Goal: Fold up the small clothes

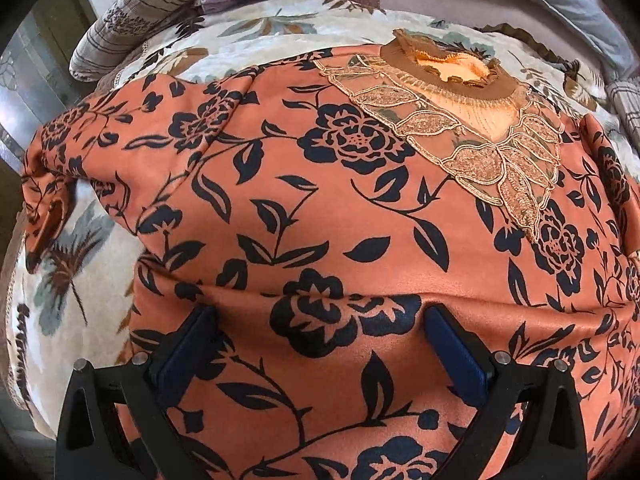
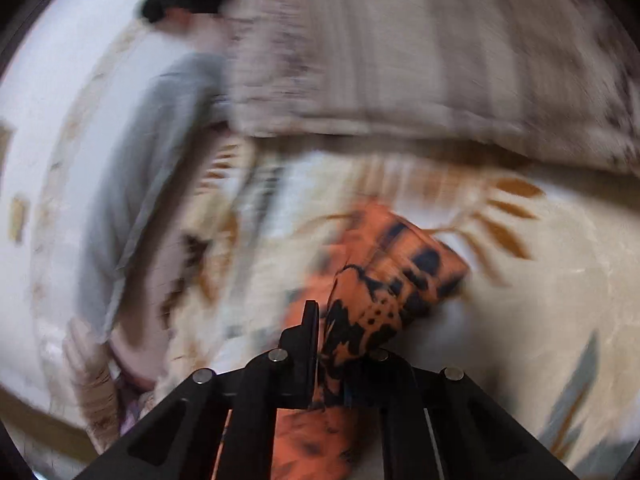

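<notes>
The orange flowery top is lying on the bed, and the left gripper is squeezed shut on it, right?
Not quite. In the left wrist view the left gripper is open, its blue fingers spread wide on the orange flowery top. The top does lie on the bed.

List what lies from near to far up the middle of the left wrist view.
Left gripper, open → orange flowered top → its lace collar → leaf-print blanket → checked pillow.
</notes>
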`<control>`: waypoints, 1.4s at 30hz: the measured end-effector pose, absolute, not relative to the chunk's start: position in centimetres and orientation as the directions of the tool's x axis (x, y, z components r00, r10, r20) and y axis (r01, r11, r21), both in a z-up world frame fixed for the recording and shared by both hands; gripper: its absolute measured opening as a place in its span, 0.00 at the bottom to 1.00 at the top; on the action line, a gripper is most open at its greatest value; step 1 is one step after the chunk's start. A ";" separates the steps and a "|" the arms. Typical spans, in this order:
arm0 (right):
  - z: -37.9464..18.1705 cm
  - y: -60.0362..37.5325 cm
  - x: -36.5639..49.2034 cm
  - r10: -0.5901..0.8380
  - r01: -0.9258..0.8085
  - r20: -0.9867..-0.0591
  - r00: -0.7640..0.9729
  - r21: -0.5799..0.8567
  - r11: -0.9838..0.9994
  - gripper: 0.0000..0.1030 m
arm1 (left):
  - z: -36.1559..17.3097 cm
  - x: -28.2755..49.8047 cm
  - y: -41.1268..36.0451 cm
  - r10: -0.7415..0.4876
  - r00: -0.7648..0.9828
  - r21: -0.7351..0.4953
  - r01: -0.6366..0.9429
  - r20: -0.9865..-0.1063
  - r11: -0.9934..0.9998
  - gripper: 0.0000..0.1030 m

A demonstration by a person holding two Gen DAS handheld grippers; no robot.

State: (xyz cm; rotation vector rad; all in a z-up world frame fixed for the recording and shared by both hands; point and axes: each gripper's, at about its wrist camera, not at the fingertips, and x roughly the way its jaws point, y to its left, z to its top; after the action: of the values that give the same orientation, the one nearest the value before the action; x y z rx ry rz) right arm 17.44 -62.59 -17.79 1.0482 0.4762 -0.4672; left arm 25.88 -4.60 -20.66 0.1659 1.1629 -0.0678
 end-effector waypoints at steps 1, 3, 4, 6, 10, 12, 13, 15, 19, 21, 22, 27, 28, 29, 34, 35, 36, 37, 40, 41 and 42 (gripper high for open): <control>-16.5 -61.6 17.8 -0.118 0.535 -0.546 0.829 0.716 0.448 0.09 | -20.3 26.1 -4.6 0.035 0.410 0.105 0.147 -0.911 0.984 1.00; -13.7 -58.7 18.7 -0.057 0.435 -0.471 0.880 0.753 0.495 0.09 | -19.3 26.0 -4.6 0.048 0.452 0.132 0.157 -0.891 0.979 1.00; -12.7 -57.5 19.0 -0.036 0.400 -0.447 0.894 0.758 0.515 0.09 | -18.8 26.0 -4.6 0.059 0.473 0.150 0.157 -0.879 0.976 1.00; -10.3 -54.0 20.1 0.030 0.310 -0.394 0.919 0.765 0.564 0.09 | -17.4 26.0 -4.2 0.073 0.518 0.172 0.144 -0.852 0.974 1.00; -7.9 -46.3 23.1 0.193 0.154 -0.340 0.920 0.769 0.620 0.09 | -14.6 26.1 -1.9 0.099 0.591 0.178 0.077 -0.800 0.981 1.00; -8.0 -41.8 25.3 0.299 0.078 -0.327 0.897 0.781 0.620 0.09 | -13.9 26.2 -0.3 0.112 0.616 0.179 0.047 -0.779 0.983 1.00; -8.3 -40.4 25.9 0.334 0.055 -0.322 0.886 0.787 0.614 0.09 | -13.6 26.3 0.4 0.116 0.623 0.174 0.032 -0.773 0.984 1.00; -9.9 -36.3 28.2 0.441 0.009 -0.336 0.832 0.804 0.595 0.09 | -13.3 26.8 2.0 0.107 0.623 0.139 0.003 -0.775 0.990 1.00; -14.1 -30.0 30.4 0.618 -0.011 -0.379 0.689 0.846 0.533 0.17 | -13.2 26.9 3.9 0.080 0.614 0.081 -0.026 -0.786 0.996 1.00; -16.3 -27.8 30.5 0.694 0.003 -0.390 0.606 0.873 0.488 0.36 | -13.1 27.0 4.5 0.057 0.613 0.046 -0.034 -0.788 0.998 1.00; -17.0 -27.3 30.6 0.713 0.007 -0.387 0.584 0.881 0.473 0.71 | -13.1 27.0 4.8 0.045 0.613 0.028 -0.038 -0.789 0.999 1.00; -16.3 -29.4 29.1 0.686 0.005 -0.350 0.638 0.893 0.451 0.93 | -12.9 27.5 5.1 -0.026 0.625 -0.059 -0.032 -0.780 0.998 1.00; -15.7 -30.0 28.6 0.669 0.009 -0.353 0.654 0.888 0.460 0.93 | -12.9 27.6 4.9 -0.054 0.624 -0.081 -0.015 -0.779 0.997 1.00; -14.8 -30.7 27.2 0.638 0.019 -0.372 0.674 0.872 0.489 0.92 | -13.0 27.7 4.7 -0.076 0.621 -0.097 -0.001 -0.780 0.995 1.00; -12.5 -33.5 23.5 0.475 0.119 -0.514 0.715 0.758 0.642 0.78 | -14.2 28.5 1.2 -0.219 0.565 -0.158 0.156 -0.796 0.975 0.73; -12.4 -34.4 22.7 0.455 0.140 -0.528 0.717 0.749 0.648 0.77 | -14.7 28.8 0.5 -0.247 0.541 -0.171 0.188 -0.804 0.967 0.71; -12.4 -35.0 22.2 0.437 0.158 -0.538 0.721 0.742 0.652 0.75 | -15.4 29.2 -0.4 -0.284 0.503 -0.194 0.224 -0.816 0.955 0.69; -12.5 -35.6 21.8 0.413 0.181 -0.550 0.726 0.733 0.656 0.74 | -16.0 29.5 -1.0 -0.309 0.469 -0.215 0.243 -0.827 0.946 0.69; -13.3 -38.2 21.1 0.368 0.262 -0.581 0.726 0.729 0.633 0.73 | -18.0 30.5 -2.4 -0.344 0.384 -0.260 0.255 -0.857 0.931 0.69; -13.7 -38.8 21.1 0.368 0.278 -0.584 0.723 0.735 0.619 0.73 | -18.5 30.8 -2.6 -0.352 0.366 -0.272 0.252 -0.862 0.929 0.69; -14.4 -39.6 21.1 0.361 0.306 -0.590 0.722 0.741 0.598 0.73 | -18.9 31.1 -2.9 -0.368 0.345 -0.292 0.252 -0.864 0.923 0.69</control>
State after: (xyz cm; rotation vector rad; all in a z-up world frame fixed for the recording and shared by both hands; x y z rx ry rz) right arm 21.05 -39.62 -14.38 0.9561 0.7953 0.0365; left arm 31.06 -2.85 -18.91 -0.1145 1.1508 -0.4033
